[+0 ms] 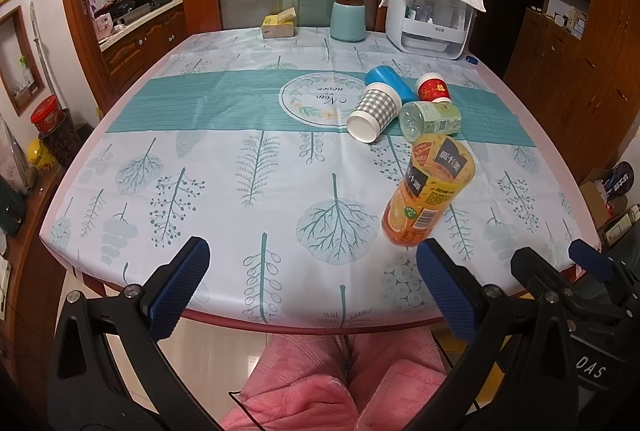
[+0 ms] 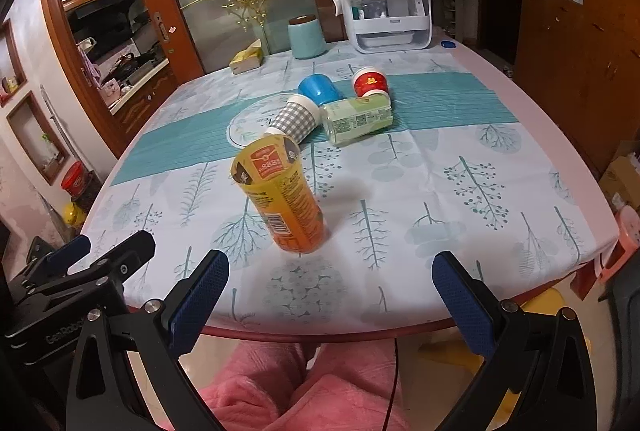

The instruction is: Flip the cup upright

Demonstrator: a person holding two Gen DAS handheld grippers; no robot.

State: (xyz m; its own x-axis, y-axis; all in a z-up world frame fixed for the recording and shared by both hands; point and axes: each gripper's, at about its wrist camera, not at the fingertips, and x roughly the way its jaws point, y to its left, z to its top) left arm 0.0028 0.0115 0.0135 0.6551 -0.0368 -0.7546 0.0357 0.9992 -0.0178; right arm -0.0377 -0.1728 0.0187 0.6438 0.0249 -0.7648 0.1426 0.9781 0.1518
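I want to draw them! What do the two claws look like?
Each claw, left and right, has black, triangle-shaped arms with silver screws. The fingers wear bumpy dark blue pads. One side reads "GenRobot", another "DAS". A thin black cable hangs below.

I saw orange-yellow cup point(image 1: 428, 191) with black label patches; grey-white checked cup point(image 1: 374, 111); blue cup point(image 1: 390, 81); red cup point(image 1: 433, 87) with gold print, white rim; pale green bottle point(image 1: 432, 119). Tablecloth point(image 1: 224, 167) was white with teal leaf prints, teal band. Gripper pads point(image 2: 198, 299) were blue.
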